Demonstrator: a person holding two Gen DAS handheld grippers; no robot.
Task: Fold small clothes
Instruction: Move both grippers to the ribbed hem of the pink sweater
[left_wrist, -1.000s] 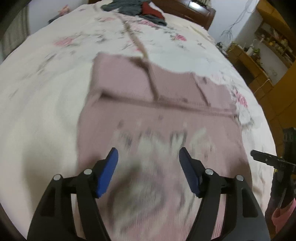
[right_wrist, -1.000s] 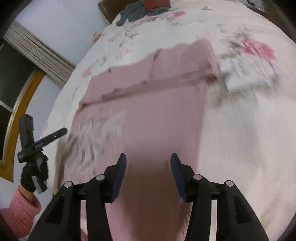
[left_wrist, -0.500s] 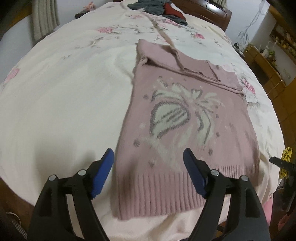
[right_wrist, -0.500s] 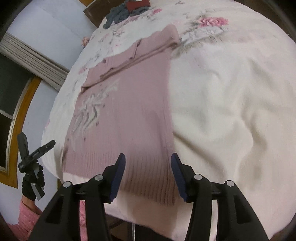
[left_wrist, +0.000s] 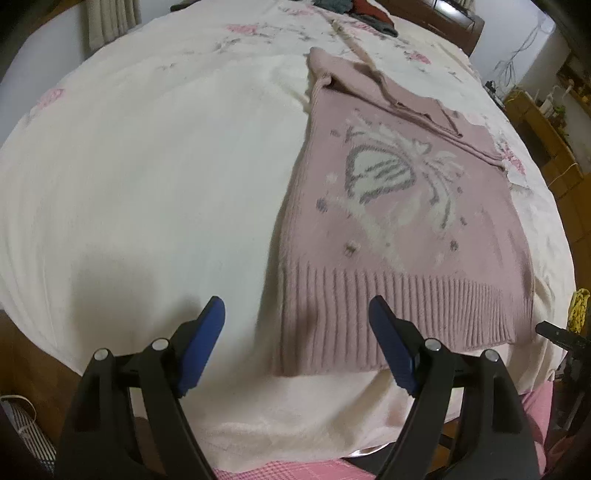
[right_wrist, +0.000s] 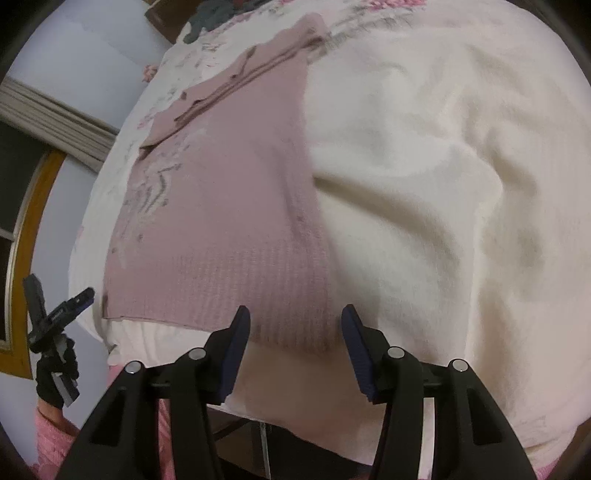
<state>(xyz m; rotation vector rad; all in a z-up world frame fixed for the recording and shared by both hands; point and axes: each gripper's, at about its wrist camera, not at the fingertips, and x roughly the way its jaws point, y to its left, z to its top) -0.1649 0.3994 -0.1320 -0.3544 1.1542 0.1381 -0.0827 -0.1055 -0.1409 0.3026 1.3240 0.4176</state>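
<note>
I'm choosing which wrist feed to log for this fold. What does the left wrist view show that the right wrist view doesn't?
Only the left wrist view shows the sweater's knitted motif sharply, the wooden shelves beside the bed, and the open left gripper head-on, over the sweater's left hem corner.

Only the right wrist view shows the window frame, the sweater's right edge against the rumpled blanket, and the open right gripper over the right hem corner.

Both show the pink sweater flat on the bed, ribbed hem nearest, and neither gripper holds it.
</note>
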